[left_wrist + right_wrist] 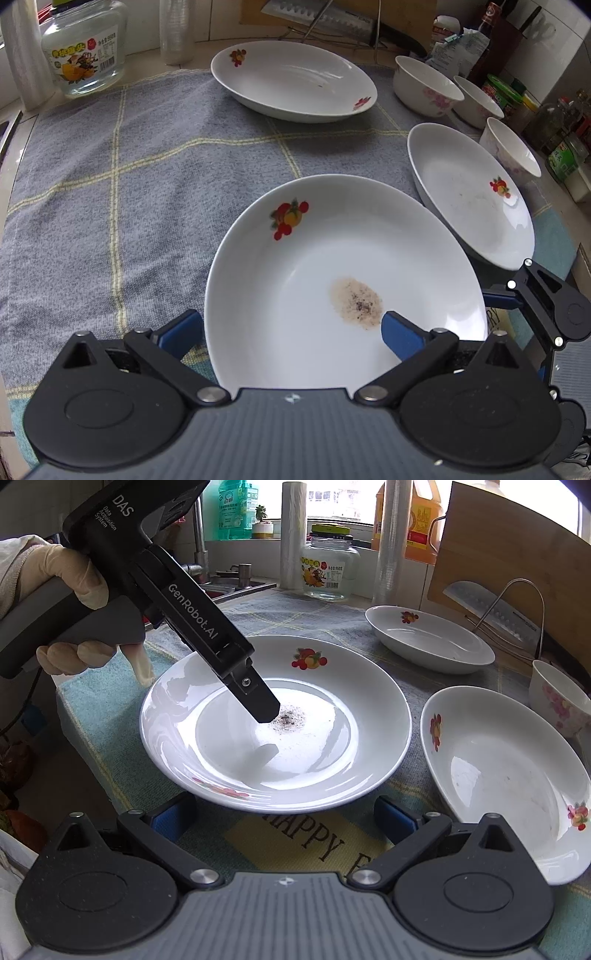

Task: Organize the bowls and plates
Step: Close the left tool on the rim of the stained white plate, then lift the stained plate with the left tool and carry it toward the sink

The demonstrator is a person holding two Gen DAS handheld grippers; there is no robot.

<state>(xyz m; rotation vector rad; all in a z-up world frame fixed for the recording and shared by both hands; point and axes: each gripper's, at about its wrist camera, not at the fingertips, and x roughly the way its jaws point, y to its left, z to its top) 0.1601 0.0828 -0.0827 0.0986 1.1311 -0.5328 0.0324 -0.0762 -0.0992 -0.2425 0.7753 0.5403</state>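
On the counter a grey-blue checked cloth covers most of the surface, all dishes sit on it. Three white fruit-print plates: stained plate nearest, with a brown speckled residue patch in its well; second plate just beside it on the right, faint smears inside; third plate farther back, near a leaning wooden cutting board and a wire rack holding a cleaver. Three floral bowls stand in a row behind the second plate, apart from one another. Glass jar with fruit label at the back by the window. Left gripper wide open, straddling the near rim of the stained plate: one blue pad inside over the well, the other outside the rim; not clamped. A gloved hand holds its handle. Right gripper also wide open, nothing between its blue pads, low over the cloth just short of the stained plate's edge.
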